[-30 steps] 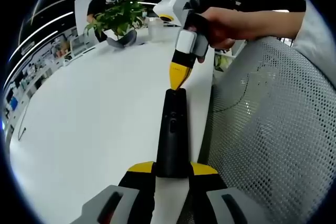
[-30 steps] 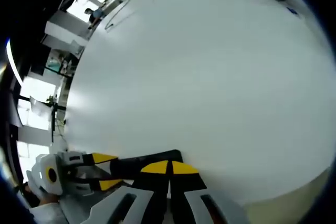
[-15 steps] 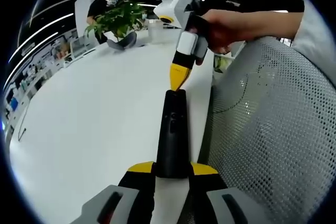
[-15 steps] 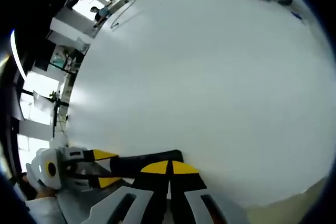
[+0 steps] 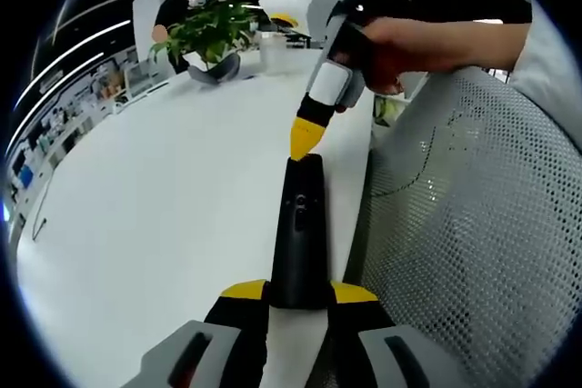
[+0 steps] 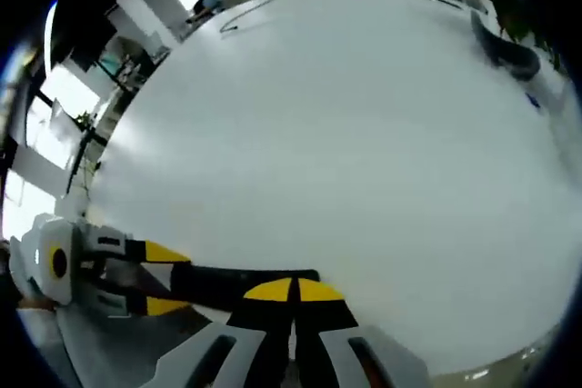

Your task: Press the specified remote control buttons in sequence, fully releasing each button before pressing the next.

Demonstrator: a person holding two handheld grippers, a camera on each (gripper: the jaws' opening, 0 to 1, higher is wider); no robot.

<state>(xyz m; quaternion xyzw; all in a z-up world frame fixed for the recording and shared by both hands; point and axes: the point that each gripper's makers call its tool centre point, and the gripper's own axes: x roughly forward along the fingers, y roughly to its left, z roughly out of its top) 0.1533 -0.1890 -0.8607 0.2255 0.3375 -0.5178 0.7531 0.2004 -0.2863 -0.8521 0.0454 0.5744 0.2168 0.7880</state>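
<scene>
A: Remote control point(image 5: 298, 229), black and slim, clamped at its near end between the left gripper point(image 5: 298, 293) jaws, stretching straight ahead of them over the white table point(image 5: 155, 215).

B: And up front? Right gripper point(image 5: 305, 134) coming in from beyond the far end, yellow tips pressed together into one point, touching down right at the remote's far tip.

A: Held by a hand point(image 5: 391, 43) up above, sleeve trailing off to the side. Mesh chair back point(image 5: 464, 224) just beside the remote, on the side away from the table.

B: Over to the right gripper view. Right gripper point(image 6: 293, 295) jaws closed flat against each other, nothing between them, planted on the remote control point(image 6: 241, 281), which runs off sideways from them.

A: Left gripper point(image 6: 145, 277) at the other end there, yellow jaws above and below the black body, gripping it.

B: Beyond the tips, wide white table point(image 6: 364, 134), plain surface spreading well ahead.

A: Back in the left gripper view, potted plant point(image 5: 205, 34) far across the table, well apart from both tools, a person behind it.
</scene>
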